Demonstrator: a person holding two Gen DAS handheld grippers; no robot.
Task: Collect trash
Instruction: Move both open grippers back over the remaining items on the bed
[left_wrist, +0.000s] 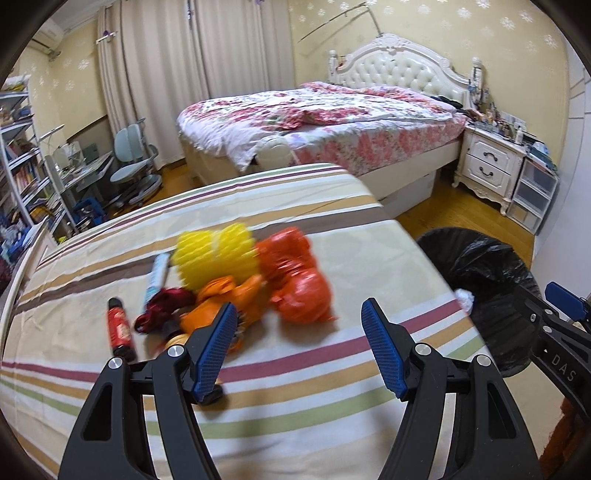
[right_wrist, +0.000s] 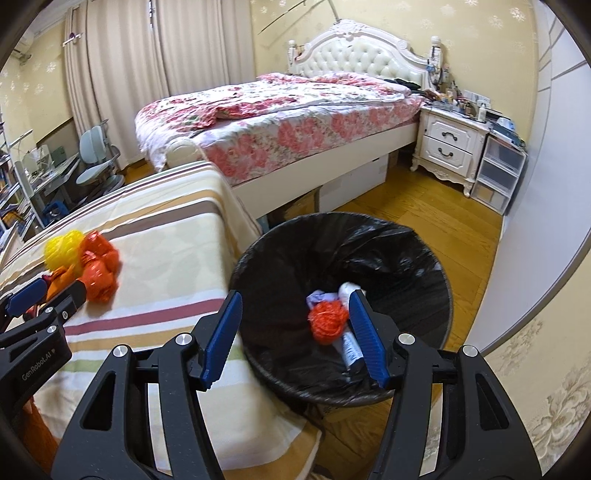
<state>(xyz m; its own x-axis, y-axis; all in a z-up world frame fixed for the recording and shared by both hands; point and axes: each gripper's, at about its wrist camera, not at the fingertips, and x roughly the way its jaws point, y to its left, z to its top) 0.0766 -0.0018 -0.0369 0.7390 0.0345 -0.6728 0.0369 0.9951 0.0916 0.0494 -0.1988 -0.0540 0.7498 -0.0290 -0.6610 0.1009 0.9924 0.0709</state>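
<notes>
Two grippers: left gripper (left_wrist: 299, 312) and right gripper (right_wrist: 295, 299) are held with jaws apart, nothing gripped.
Trash pile (left_wrist: 255, 280): left lying on striped cloth (left_wrist: 332, 406).
Bin (right_wrist: 439, 280): orange wad (right_wrist: 327, 319) and tube (right_wrist: 351, 350) are contained.

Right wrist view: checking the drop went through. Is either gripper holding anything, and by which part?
Nothing is held: the right gripper and left gripper both stand open.

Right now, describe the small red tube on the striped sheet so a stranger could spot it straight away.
Start at the striped sheet beside the black-lined trash bin, then find the pile of yellow and orange wrappers on it. The small red cylindrical tube with black ends lies at the pile's left edge, apart from the rest. It is the only dark red, straight, stick-shaped piece there.
</notes>
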